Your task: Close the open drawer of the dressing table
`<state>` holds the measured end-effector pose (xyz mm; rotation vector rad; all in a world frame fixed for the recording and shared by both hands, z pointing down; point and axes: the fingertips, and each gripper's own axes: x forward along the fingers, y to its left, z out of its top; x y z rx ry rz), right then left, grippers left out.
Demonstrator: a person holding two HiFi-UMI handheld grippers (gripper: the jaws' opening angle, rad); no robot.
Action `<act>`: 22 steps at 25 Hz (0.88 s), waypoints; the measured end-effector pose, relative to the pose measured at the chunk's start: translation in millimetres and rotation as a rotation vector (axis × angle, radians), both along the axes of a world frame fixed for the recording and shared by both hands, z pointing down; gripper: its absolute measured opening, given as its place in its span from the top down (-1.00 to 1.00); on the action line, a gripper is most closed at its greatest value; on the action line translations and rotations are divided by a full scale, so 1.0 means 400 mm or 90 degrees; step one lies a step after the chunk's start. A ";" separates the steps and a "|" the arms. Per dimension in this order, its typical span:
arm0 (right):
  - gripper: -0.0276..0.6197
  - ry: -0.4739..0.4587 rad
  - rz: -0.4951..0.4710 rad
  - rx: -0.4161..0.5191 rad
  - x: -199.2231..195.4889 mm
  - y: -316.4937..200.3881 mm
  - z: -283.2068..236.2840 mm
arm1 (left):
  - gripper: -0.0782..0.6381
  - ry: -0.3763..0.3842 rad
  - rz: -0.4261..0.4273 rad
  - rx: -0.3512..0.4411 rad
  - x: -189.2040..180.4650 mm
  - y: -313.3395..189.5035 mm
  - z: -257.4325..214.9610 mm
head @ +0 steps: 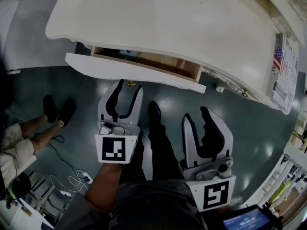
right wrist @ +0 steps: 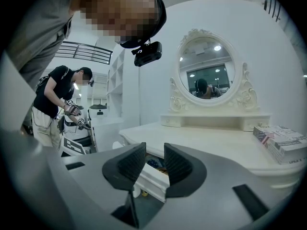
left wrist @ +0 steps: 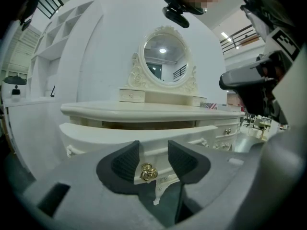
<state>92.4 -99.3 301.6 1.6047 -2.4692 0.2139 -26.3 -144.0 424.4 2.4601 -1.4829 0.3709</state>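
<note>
You hold the left gripper (left wrist: 153, 148), jaws narrowly apart and empty, squared up to the brass knob (left wrist: 148, 173) of the drawer (head: 134, 73) standing open under the dressing table (head: 168, 18), seemingly to push it shut, while the right gripper (right wrist: 154, 153), likewise slightly parted and empty, idles nearer you on the right.

The head view is dim and cool-toned. Beyond the left fingers (head: 115, 97) the pale counter (head: 158, 18) is the brightest surface, evenly lit from above, and its edge shades the drawer (head: 148, 63) opening. Right of the right fingers (head: 211, 131) the glossy floor (head: 259, 128) carries soft patches of glare. Both gripper views are brighter and washed white, with strong fisheye bending and black corners. Above the left fingers the mirror (left wrist: 162, 61) reflects a ceiling lamp, and the brass knob (left wrist: 147, 173) between them glints. The grey gripper bodies below the fingers look soft and out of focus.
</note>
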 end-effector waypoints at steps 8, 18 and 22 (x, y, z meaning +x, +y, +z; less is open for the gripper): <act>0.60 0.001 0.003 -0.001 0.008 -0.004 0.001 | 0.23 0.002 -0.004 0.012 0.000 -0.023 -0.007; 0.60 0.003 0.011 -0.003 0.019 -0.024 0.007 | 0.23 0.000 -0.001 0.019 0.009 -0.054 -0.006; 0.60 0.003 0.013 -0.005 0.027 -0.031 0.011 | 0.23 -0.007 0.008 0.025 0.016 -0.065 -0.004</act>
